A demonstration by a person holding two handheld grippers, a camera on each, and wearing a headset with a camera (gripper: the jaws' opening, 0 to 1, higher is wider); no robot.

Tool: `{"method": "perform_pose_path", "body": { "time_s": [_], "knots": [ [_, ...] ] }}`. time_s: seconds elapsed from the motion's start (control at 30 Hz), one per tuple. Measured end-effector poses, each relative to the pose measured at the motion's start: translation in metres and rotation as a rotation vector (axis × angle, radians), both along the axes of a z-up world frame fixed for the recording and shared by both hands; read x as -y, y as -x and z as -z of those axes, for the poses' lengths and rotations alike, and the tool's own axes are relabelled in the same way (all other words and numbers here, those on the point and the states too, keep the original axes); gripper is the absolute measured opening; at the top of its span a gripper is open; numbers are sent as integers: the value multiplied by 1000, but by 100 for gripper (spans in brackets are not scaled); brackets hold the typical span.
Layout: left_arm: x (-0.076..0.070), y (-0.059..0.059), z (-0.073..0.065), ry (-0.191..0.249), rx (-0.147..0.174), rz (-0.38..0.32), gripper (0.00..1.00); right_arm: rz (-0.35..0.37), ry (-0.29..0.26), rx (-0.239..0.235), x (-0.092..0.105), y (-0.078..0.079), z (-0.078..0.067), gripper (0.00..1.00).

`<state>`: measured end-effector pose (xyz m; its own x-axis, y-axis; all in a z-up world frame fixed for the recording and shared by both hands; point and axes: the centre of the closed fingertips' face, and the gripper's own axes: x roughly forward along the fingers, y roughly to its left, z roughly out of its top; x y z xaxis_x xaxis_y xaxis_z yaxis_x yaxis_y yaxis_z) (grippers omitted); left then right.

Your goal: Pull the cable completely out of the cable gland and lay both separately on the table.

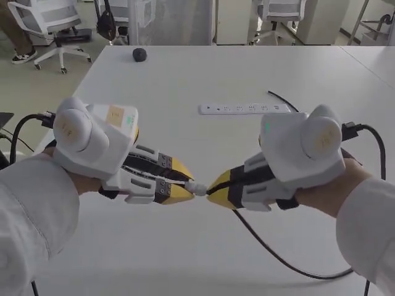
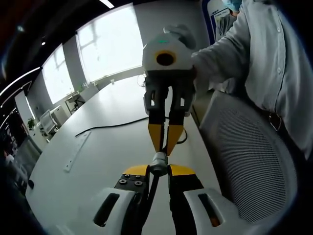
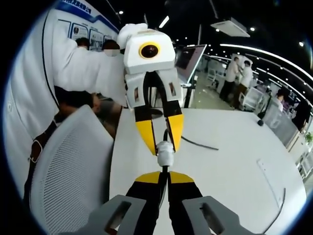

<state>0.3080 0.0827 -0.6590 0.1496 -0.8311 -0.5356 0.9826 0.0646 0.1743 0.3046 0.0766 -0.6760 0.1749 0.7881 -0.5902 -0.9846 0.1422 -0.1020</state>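
The two grippers meet tip to tip above the white table [image 1: 185, 92]. A small white cable gland [image 1: 199, 188] sits between them. My left gripper [image 1: 188, 192] is shut on the gland [image 2: 159, 160], which shows at its yellow fingertips [image 2: 137, 170]. My right gripper [image 1: 213, 190] is shut on the black cable [image 1: 278, 256] just behind the gland. In the right gripper view the cable [image 3: 165, 170] runs from the gland [image 3: 165, 152] down between the right gripper's [image 3: 165, 177] closed jaws. The rest of the cable trails over the table towards the front right.
A white power strip [image 1: 244, 109] lies mid-table with its own black lead [image 1: 281, 98]. A dark round object [image 1: 139, 54] sits at the far edge. Office chairs [image 1: 52, 24] stand beyond the table. A mesh chair back [image 2: 254, 161] is close on the person's side.
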Motion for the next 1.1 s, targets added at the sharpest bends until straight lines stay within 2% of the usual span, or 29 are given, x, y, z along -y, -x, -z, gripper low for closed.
{"method": "perform_pose_path", "body": {
  "time_s": [0.2, 0.37, 0.7, 0.83, 1.1],
  "knots": [
    [-6, -5, -1, 2, 0, -17, 15, 26, 17, -7, 13, -4, 13, 0],
    [-7, -8, -1, 0, 3, -24, 15, 59, 44, -35, 29, -6, 35, 0],
    [-10, -10, 0, 0, 2, -36, 15, 117, 82, -83, 56, -8, 69, 0],
    [-11, -10, 0, -2, 1, -37, 15, 144, 82, -107, 64, -9, 79, 0],
    [-14, -10, -2, 1, 6, -45, 15, 164, 109, -122, 76, -8, 93, 0]
  ]
}}
